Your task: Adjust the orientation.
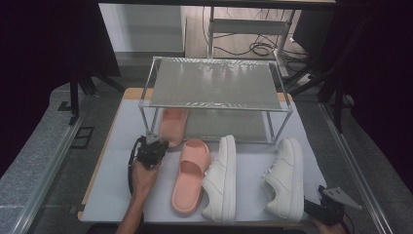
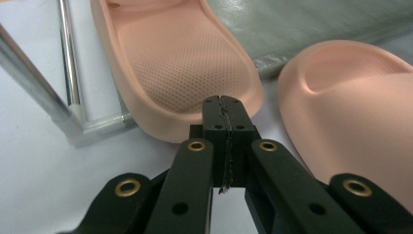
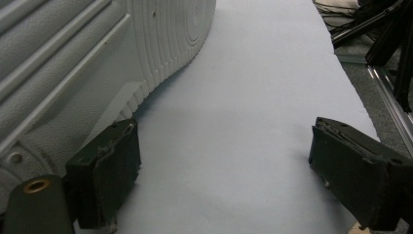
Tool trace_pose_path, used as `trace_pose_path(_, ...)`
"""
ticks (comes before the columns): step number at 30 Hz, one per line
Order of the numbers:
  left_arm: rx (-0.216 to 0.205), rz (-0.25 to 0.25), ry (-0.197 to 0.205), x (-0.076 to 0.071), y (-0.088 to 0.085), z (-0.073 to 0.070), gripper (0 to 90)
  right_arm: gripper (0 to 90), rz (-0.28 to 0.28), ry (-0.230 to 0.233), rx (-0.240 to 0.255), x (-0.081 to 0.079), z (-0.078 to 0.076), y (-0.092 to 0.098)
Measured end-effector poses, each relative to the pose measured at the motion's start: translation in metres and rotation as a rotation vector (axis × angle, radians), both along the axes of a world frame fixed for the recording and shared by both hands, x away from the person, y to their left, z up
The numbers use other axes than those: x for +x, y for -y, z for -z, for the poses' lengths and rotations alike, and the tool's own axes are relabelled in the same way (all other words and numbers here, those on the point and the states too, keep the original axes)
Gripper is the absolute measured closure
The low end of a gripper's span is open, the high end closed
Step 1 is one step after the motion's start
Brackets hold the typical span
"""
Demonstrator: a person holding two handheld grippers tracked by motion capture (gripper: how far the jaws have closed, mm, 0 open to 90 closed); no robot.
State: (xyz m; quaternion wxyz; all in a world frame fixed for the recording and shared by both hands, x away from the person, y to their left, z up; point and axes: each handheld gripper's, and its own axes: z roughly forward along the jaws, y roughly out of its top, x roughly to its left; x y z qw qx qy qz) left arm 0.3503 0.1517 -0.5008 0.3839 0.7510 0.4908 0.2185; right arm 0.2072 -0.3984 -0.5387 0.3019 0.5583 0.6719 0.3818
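The work in hand looks like putting footwear onto the two-tier shoe rack (image 1: 214,105) at twelve o'clock on the worktop (image 1: 122,185). One pink slipper (image 1: 173,124) already lies on the lower shelf at the rack's left end, heel towards the person. The left gripper (image 1: 155,142) sits just at that heel; in the left gripper view its jaws are pressed fully together with nothing between them, their tips right at the heel rim of the shelved slipper (image 2: 180,68). My reading is that this slipper has been set down and is being nudged home, or the gripper is about to back off.

The second pink slipper (image 1: 190,175) lies on the worktop near six o'clock of the rack, just beside the gripper; its strap (image 2: 350,102) shows at three o'clock in the left gripper view. It is the likely next pick: the left gripper must open, swing towards four o'clock and take the slipper by its edge or strap.

The right gripper (image 1: 324,207) rests at the worktop's five o'clock corner, jaws spread wide and holding nothing, with one pad (image 3: 104,173) close against the sole of the right white sneaker (image 1: 285,178). Whether it touches I cannot tell. The left white sneaker (image 1: 221,178) lies on its side between the slipper and its mate.

The rack's upper shelf (image 1: 214,83) is bare; the lower carries only the one slipper.
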Motion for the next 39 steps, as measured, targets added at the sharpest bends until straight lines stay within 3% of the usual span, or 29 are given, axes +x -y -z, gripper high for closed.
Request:
trace_pose_path(10,-0.004,-0.027,0.002,0.017,0.001,0.003,89.7,11.7,-0.001,0.001,-0.003,0.000,0.000,0.000)
trace_pose_path(21,0.018,-0.047,-0.006,0.033,0.004,0.005,89.8,11.7,-0.001,0.000,-0.001,0.000,0.000,0.000)
trace_pose_path(32,-0.004,-0.053,-0.017,0.029,0.001,0.006,89.7,11.7,-0.001,0.000,-0.001,0.000,0.000,0.000)
trace_pose_path(39,-0.009,-0.021,-0.010,0.017,0.002,-0.005,89.7,11.7,-0.001,0.000,-0.001,0.000,0.000,0.000)
